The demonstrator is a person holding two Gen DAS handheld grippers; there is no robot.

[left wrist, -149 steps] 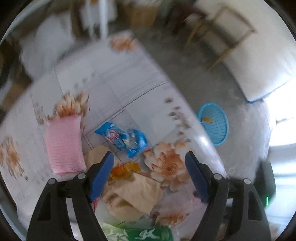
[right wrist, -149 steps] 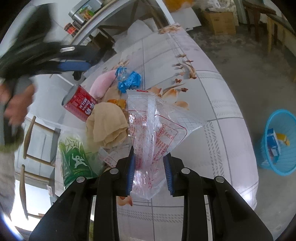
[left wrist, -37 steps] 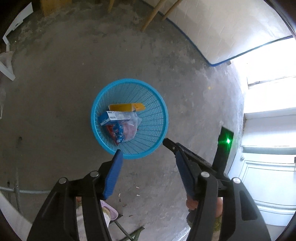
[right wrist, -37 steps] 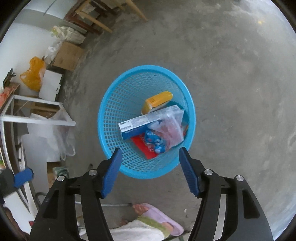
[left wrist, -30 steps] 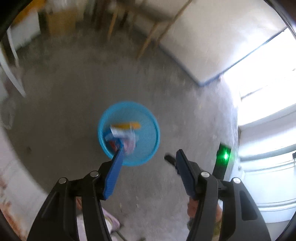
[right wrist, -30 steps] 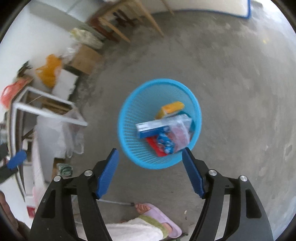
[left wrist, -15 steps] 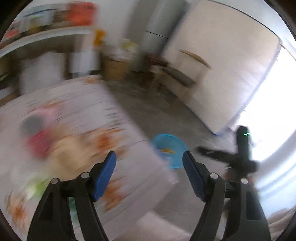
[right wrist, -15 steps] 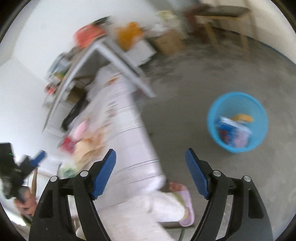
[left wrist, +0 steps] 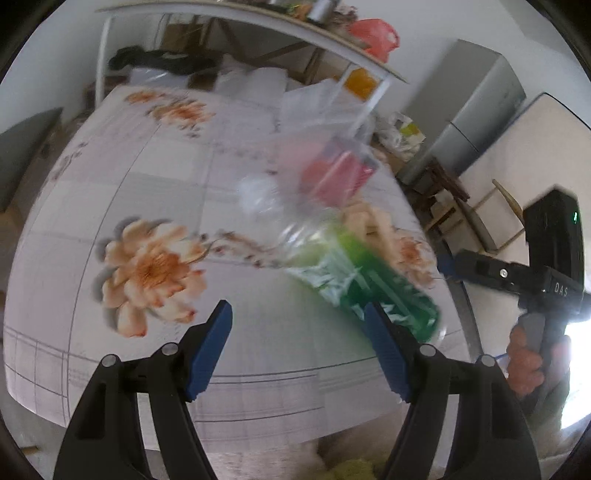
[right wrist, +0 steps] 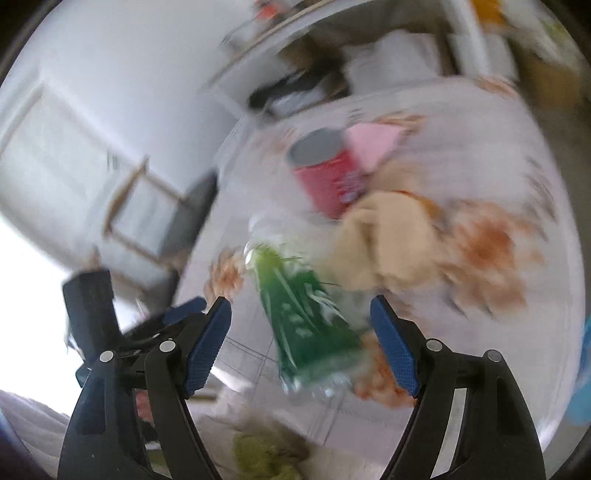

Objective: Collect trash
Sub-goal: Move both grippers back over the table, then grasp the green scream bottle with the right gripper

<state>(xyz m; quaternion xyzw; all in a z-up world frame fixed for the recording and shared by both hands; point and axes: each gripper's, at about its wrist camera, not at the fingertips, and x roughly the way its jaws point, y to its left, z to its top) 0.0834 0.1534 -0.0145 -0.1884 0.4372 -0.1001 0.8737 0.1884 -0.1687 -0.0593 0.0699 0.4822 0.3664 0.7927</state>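
Observation:
A green and clear plastic bag [left wrist: 369, 284] lies near the table's right edge, blurred in both views. In the right wrist view the same bag [right wrist: 306, 325] lies between and just beyond my fingers. Behind it stand a red can [right wrist: 328, 181], a crumpled beige paper [right wrist: 388, 240] and a pink cloth [right wrist: 373, 142]. My left gripper [left wrist: 297, 317] hovers open over the floral tablecloth [left wrist: 147, 266], with nothing between its fingers. My right gripper [right wrist: 301, 310] is open above the green bag and does not touch it.
A person's hand [left wrist: 528, 362] holds the right tool at the table's right side. A shelf [left wrist: 258, 22] with a red bag stands behind the table, a grey cabinet [left wrist: 469, 122] and wooden chairs to the right. The blue basket's rim [right wrist: 585, 369] shows at the edge.
Both views have swung away from the blue basket on the floor and back up to the table. Both pairs of jaws stand a little wider than a second ago.

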